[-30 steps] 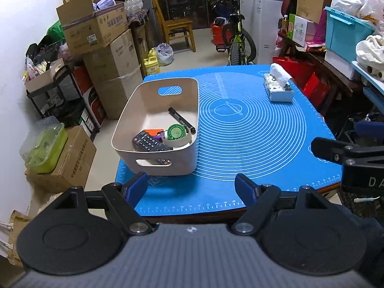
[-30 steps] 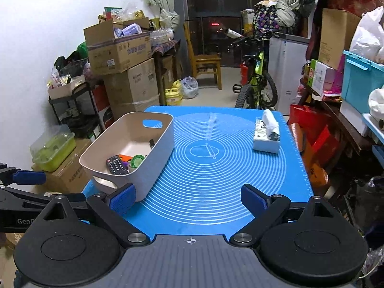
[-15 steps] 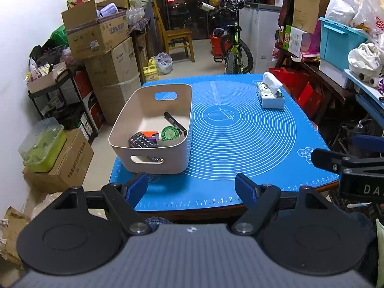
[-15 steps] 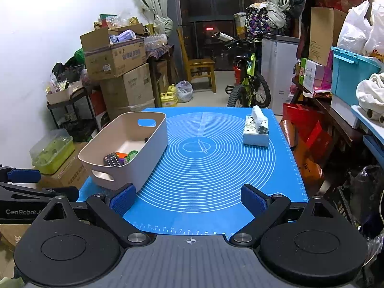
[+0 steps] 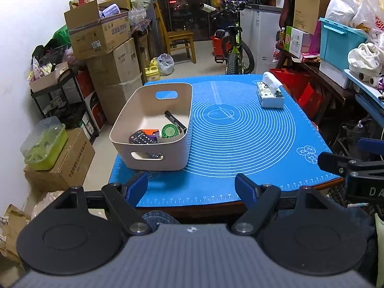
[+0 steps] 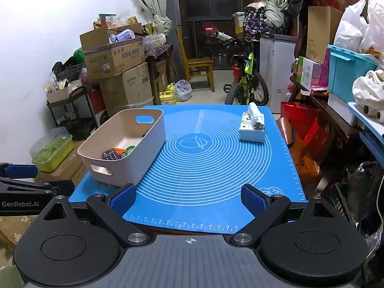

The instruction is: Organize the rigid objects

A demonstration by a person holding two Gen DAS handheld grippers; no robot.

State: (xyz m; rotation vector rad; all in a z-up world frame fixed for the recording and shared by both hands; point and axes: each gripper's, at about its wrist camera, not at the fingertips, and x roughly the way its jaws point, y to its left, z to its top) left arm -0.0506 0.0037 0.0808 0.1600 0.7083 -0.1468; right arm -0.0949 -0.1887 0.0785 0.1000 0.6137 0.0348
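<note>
Beige plastic bin (image 5: pixel 153 129) with rounded corners and cut-out handles sits on the left part of the blue silicone mat (image 5: pixel 240 144) printed with white concentric rings, which covers the tabletop. Taking the bin as landmark: inside it, against its near wall, lie a black remote control (image 5: pixel 141 139), an orange flat item (image 5: pixel 150 132) just behind the remote, a round green-topped tin (image 5: pixel 170 131) to the remote's right, and a black marker pen (image 5: pixel 175 121) running along the bin's right wall. Well to the right of the bin and toward the mat's far edge stands a white tissue box (image 5: pixel 270 93) with a tissue sticking up. The mat's ringed middle, right of the bin, is bare.

Nearer than the bin, off the mat's front edge, the left gripper (image 5: pixel 192 187) hovers with its 2 blue-padded fingers spread wide, nothing between them. The right gripper (image 6: pixel 189 199) hangs to the right of the bin's near corner, also at the mat's front edge, its 2 blue pads likewise wide apart and empty. Blue denim shows below the left gripper.
</note>
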